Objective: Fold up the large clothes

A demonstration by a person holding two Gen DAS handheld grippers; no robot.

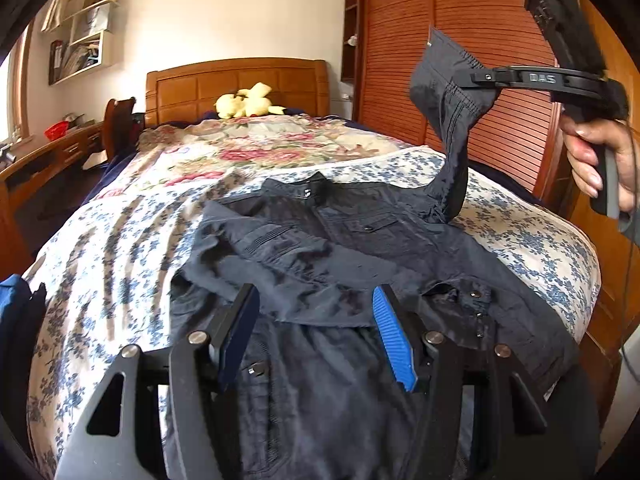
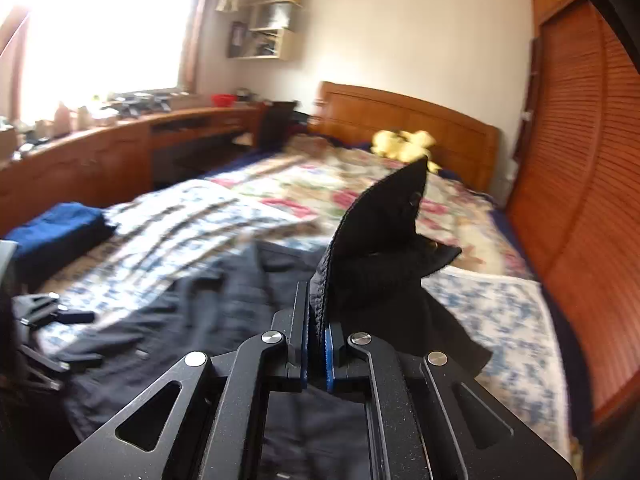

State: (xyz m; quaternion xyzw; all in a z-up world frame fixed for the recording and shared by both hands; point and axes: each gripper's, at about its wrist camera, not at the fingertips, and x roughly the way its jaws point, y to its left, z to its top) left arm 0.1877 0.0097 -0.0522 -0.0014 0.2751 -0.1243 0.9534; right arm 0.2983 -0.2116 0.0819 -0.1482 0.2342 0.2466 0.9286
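A dark navy jacket (image 1: 320, 264) lies face up on a bed (image 1: 120, 240) covered in blue floral bedding. Its long axis runs from the collar at twelve o'clock, toward the wooden headboard (image 1: 240, 84), down to the hem at six o'clock. One sleeve (image 1: 452, 120) rises at two o'clock, its cuff clamped between the closed jaws of the right gripper (image 2: 318, 336), which a hand (image 1: 600, 160) holds aloft. White lettering on that gripper reads "DAS". The left gripper (image 1: 316, 332) hovers above the jacket's lower front, jaws apart, nothing between its blue pads. A yellow plush toy (image 1: 248, 102) sits near the headboard. Folded blue cloth (image 2: 56, 236) rests at nine o'clock.
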